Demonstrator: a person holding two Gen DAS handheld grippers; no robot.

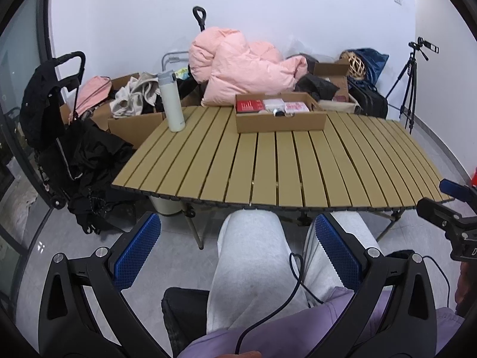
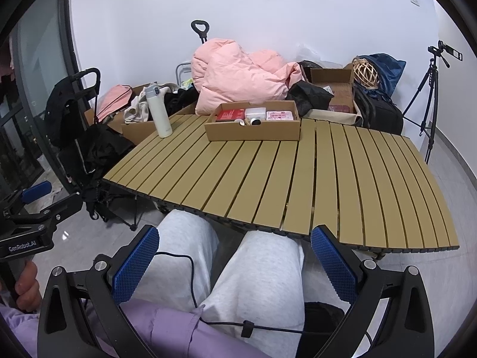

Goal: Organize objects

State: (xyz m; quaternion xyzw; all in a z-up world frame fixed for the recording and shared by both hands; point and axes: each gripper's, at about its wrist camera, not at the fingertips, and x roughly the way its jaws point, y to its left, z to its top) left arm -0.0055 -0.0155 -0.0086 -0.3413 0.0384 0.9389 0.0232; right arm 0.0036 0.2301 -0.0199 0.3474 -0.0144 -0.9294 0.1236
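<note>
**Two grippers held back over the lap, box and bottle far across the worktop**

Both grippers hover above the seated person's knees, short of the near edge of the slatted worktop (image 1: 298, 161). The left gripper (image 1: 238, 247) has its fingers spread wide with nothing between them; the right gripper (image 2: 234, 256) is likewise wide and empty.

The task's things sit at the far side of the worktop, well ahead of both grippers. A shallow cardboard box (image 1: 280, 120) lies with its long axis running left to right, holding a red packet (image 1: 249, 105), a white item and a pink packet (image 1: 295, 106), besides small pieces too small to name. A white bottle (image 1: 172, 101) stands upright near the far left corner, apart from the box and nearer the left gripper.

With the small items already in the box, the scene fits either sorting finished or the bottle yet to be placed.

Beyond the worktop lie a pink duvet (image 1: 238, 68), boxes of clothes and a tripod (image 1: 410, 89) against a white wall.
</note>
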